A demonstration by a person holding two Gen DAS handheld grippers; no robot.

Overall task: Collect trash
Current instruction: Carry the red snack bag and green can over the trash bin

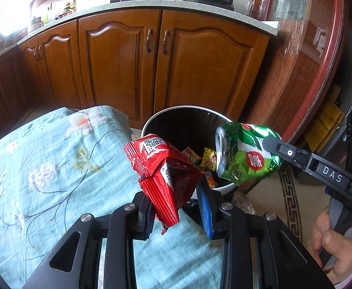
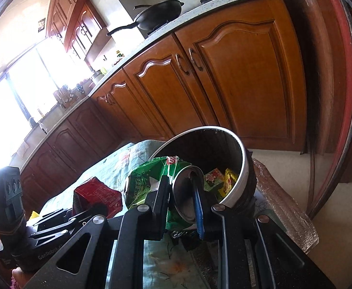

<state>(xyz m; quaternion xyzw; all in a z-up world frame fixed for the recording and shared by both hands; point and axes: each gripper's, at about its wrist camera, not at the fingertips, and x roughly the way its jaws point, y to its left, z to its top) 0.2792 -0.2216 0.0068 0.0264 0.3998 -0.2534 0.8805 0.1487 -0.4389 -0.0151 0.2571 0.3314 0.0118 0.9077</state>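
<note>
We note the left hand-held gripper [image 1: 179, 213] clamped on a red crumpled carton [image 1: 166, 178], holding it above the near rim of the trash bin [image 1: 183, 108]. The right hand-held gripper [image 2: 184, 201] is clamped on a crushed green can [image 2: 151, 180], its open end facing the bin's mouth in the right wrist view. The bin stands just past the far right edge of the tabletop, which is covered by a floral cloth [image 1: 43, 168]; coloured wrappers [image 1: 208, 160] already lie inside it.

Judgement: both items are at the release stage. Risks as we see them:
- The carton sits over the rim, not the middle; let go here, it could catch the edge and fall to the floor or back onto the cloth.
- The two items hang close together; freeing both at once could knock one off line.
- The can's smooth dented skin may slip early.
</note>
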